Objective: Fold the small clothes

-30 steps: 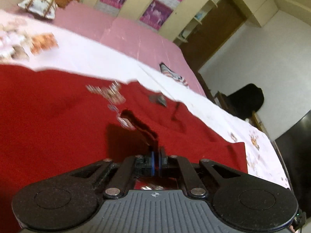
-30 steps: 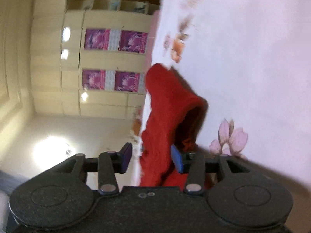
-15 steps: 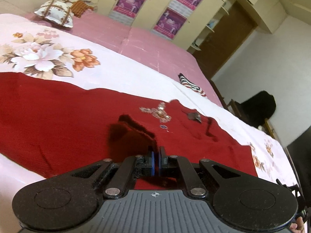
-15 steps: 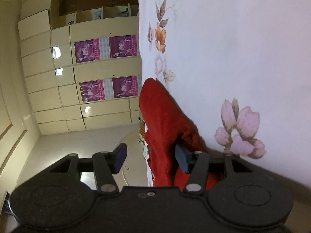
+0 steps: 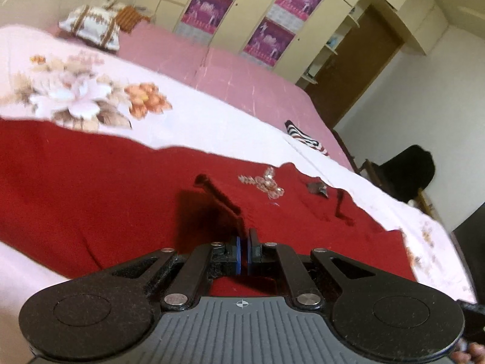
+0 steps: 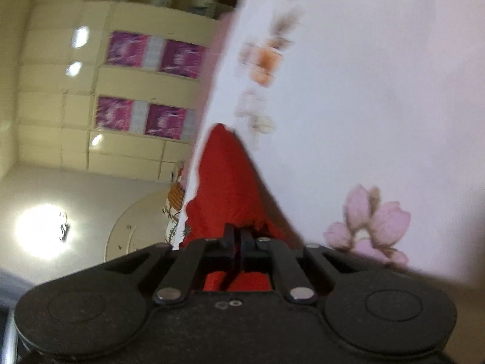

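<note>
A red knit garment (image 5: 91,182) with a beaded ornament (image 5: 266,183) lies spread across the floral bed sheet (image 5: 212,124). My left gripper (image 5: 242,251) is shut on a raised edge of the red garment near its middle. In the right wrist view, my right gripper (image 6: 238,242) is shut on another edge of the same red garment (image 6: 224,176), which stretches away from the jaws over the sheet (image 6: 363,91). This view is rolled on its side and blurred.
A pillow (image 5: 91,25) lies at the head of the bed. A striped cloth (image 5: 306,138) lies on the pink cover (image 5: 242,79) at the far edge. Wardrobes with purple posters (image 5: 266,42), a door (image 5: 360,66) and a dark chair (image 5: 406,170) stand beyond.
My right gripper was open around the red fabric and has shut on it. My left gripper stays shut on the garment and its view has tilted upward.
</note>
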The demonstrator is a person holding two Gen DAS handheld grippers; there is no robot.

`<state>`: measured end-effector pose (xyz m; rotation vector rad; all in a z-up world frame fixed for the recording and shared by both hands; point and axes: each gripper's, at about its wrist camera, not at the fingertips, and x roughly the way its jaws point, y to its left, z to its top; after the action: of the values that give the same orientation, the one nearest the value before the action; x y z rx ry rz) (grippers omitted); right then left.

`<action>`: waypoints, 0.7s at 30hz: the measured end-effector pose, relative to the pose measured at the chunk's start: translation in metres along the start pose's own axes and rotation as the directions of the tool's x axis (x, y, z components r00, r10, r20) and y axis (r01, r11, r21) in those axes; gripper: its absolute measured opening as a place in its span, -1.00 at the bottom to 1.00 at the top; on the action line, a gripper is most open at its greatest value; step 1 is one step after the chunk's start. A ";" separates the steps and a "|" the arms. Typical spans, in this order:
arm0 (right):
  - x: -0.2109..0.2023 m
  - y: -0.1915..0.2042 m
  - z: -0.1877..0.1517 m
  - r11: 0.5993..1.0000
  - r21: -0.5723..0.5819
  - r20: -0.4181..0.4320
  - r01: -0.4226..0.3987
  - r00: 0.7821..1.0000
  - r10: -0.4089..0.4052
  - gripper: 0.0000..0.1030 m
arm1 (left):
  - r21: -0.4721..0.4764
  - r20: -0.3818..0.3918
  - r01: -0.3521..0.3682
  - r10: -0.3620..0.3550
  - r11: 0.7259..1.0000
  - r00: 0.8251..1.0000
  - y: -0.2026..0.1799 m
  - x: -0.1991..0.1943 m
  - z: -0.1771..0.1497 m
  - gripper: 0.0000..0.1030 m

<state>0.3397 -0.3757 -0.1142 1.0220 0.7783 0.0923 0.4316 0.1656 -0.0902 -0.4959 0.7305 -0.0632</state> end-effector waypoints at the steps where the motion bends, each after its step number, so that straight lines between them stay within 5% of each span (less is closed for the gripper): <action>1: 0.001 0.002 -0.002 1.000 -0.024 -0.003 0.015 1.000 -0.015 -0.92 | 0.003 -0.004 -0.005 0.005 1.000 1.000 0.002 0.002 0.000 -0.93; 4: 0.012 0.001 -0.003 0.986 -0.103 -0.025 0.131 0.991 -0.134 -0.91 | 0.026 -0.064 -0.061 0.062 0.998 0.996 0.006 0.019 -0.007 -0.93; 6: 0.011 -0.006 -0.003 0.988 -0.097 -0.034 0.121 0.992 -0.124 -0.95 | 0.034 -0.052 -0.062 0.064 0.997 0.997 0.007 0.022 -0.013 -0.93; 7: 0.007 -0.005 -0.002 0.989 -0.099 -0.042 0.111 0.992 -0.116 -0.88 | 0.027 -0.048 -0.058 0.059 0.998 0.997 0.008 0.022 -0.014 -0.93; 9: -0.007 0.002 -0.001 0.988 -0.140 -0.037 0.057 0.997 -0.063 -0.37 | 0.018 -0.044 -0.050 0.051 0.999 0.998 0.011 0.022 -0.014 -0.93; 11: -0.018 0.012 -0.001 0.981 -0.195 -0.016 0.008 1.000 -0.011 -0.32 | 0.024 -0.041 -0.048 0.049 0.999 0.998 0.012 0.022 -0.015 -0.93; 13: -0.014 0.022 0.004 0.959 -0.275 0.008 0.062 0.998 -0.062 -0.32 | 0.023 -0.041 -0.049 0.050 0.999 0.998 0.012 0.022 -0.015 -0.93; 16: 0.005 0.034 0.013 0.908 -0.397 0.046 0.134 0.991 -0.127 -0.49 | 0.032 -0.041 -0.058 0.059 0.998 0.997 0.009 0.022 -0.015 -0.93; 18: 0.026 0.033 0.010 0.849 -0.496 0.001 0.184 0.977 -0.211 -0.94 | 0.049 -0.039 -0.066 0.068 0.997 0.997 0.007 0.022 -0.015 -0.93; 21: 0.031 0.034 0.008 0.808 -0.551 0.003 0.209 0.969 -0.248 -1.00 | 0.065 -0.035 -0.079 0.082 0.995 0.996 0.003 0.021 -0.016 -0.93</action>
<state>0.3771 -0.3498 -0.1018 0.3722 0.8670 0.1347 0.4367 0.1573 -0.1150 -0.4049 0.7820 -0.0202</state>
